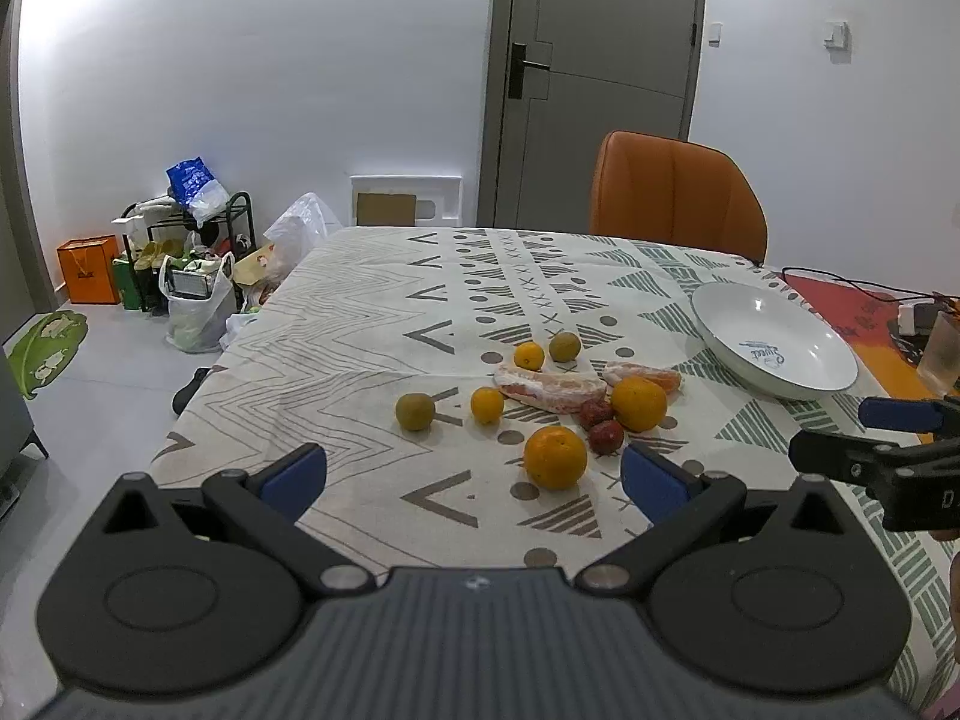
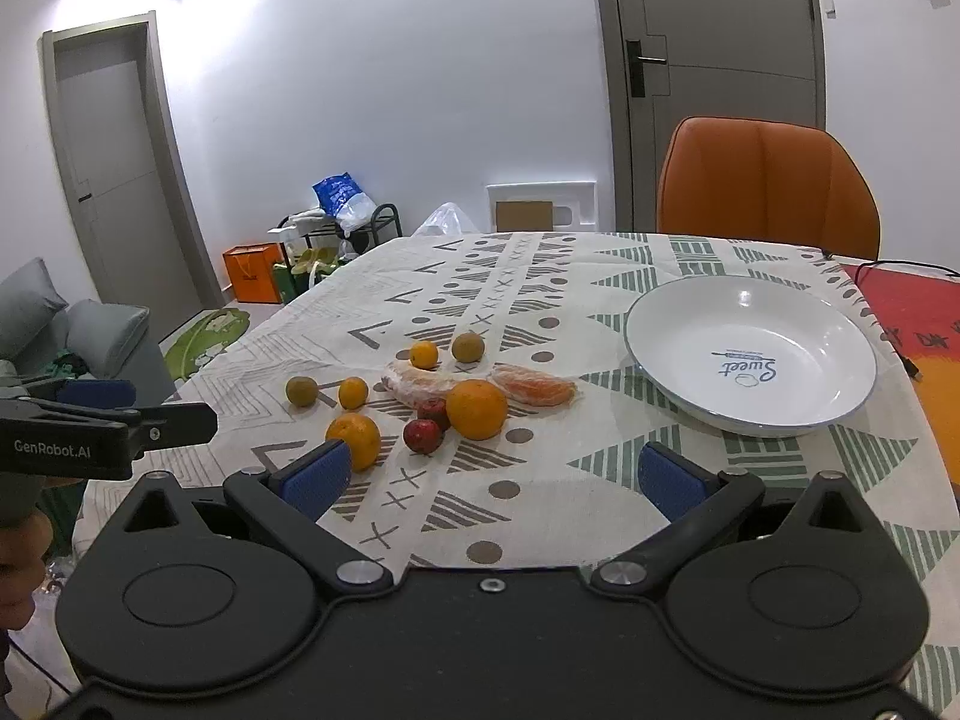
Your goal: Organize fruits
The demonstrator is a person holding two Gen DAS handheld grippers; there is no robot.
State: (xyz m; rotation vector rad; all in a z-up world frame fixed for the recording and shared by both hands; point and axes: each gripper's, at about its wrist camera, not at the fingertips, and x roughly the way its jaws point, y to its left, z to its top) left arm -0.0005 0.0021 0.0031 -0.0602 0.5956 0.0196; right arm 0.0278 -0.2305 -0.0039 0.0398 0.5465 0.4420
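- Left gripper (image 1: 474, 480) is wide open and holds nothing; the near orange (image 1: 555, 457) lies on the cloth just ahead of it.
- Right gripper (image 2: 492, 480) is also open and empty.
- Close gently around the middle of the orange, then carry it to the white plate (image 2: 672, 372) on the right.

White walls (image 2: 360, 90) and two grey doors (image 2: 720, 60) frame the room; an orange chair (image 2: 762, 186) stands behind the patterned worktop (image 2: 540, 480), with bags (image 1: 198, 300) crowding the grey floor (image 1: 108, 372).

Four oranges (image 2: 476, 409), two red fruits (image 2: 422, 435), one plate (image 2: 678, 402)
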